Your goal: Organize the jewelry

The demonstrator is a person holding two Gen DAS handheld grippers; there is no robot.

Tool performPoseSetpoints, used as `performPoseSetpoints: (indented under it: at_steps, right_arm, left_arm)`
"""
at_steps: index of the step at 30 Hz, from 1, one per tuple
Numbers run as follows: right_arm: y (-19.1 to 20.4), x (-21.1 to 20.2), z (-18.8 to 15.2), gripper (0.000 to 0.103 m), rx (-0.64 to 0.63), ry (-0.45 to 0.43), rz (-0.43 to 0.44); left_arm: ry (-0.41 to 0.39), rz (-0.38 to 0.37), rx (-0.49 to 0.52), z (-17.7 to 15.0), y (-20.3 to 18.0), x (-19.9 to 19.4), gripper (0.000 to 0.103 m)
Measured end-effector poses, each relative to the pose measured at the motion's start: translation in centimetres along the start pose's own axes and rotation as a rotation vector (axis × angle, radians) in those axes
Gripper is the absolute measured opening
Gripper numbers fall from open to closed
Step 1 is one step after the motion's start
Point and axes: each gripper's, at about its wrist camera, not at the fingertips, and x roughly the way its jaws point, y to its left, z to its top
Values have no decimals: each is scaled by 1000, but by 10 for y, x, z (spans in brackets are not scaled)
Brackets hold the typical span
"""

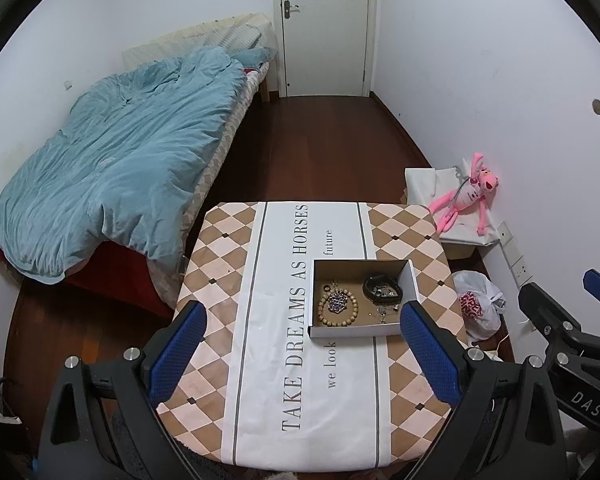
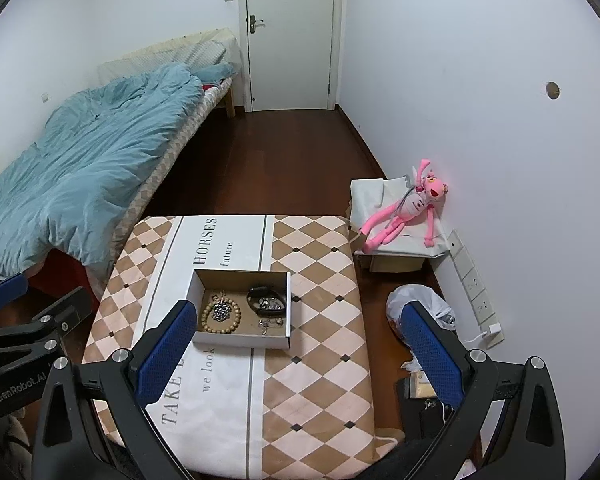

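Note:
A shallow white cardboard box [image 1: 348, 331] [image 2: 240, 341] sits on the table. Inside lie a wooden bead bracelet [image 1: 322, 312] [image 2: 206, 318] ringed around a silver chain [image 1: 337, 301] [image 2: 221, 311], a black band [image 1: 370, 282] [image 2: 256, 293] with small metal pieces in it, and small earrings [image 1: 384, 312] [image 2: 269, 323]. My left gripper [image 1: 302, 324] is open and empty, held above the table's near side. My right gripper [image 2: 298, 326] is open and empty, just right of the box.
The table [image 1: 216, 264] [image 2: 320, 320] has a checked cloth with printed words. A bed with a blue duvet [image 1: 112, 160] stands at the left. A pink plush toy [image 2: 404, 208] lies on a box by the right wall, with a plastic bag [image 2: 416, 300] below it.

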Motion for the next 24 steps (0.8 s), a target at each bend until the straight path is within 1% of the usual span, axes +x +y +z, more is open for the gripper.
performPoseSetpoints:
  at_steps: [6,13,24]
  right_arm:
    - [0,22,10,103,-4,43,-10]
    - [0,44,12,103,-18,95,-24]
    - [0,57,9,103,-20,128,-29]
  left_arm:
    - [52,1,2,6,-2,20,99]
    - [94,2,6,9,-5,39,99]
    - [97,7,8,10,-4,45,99]
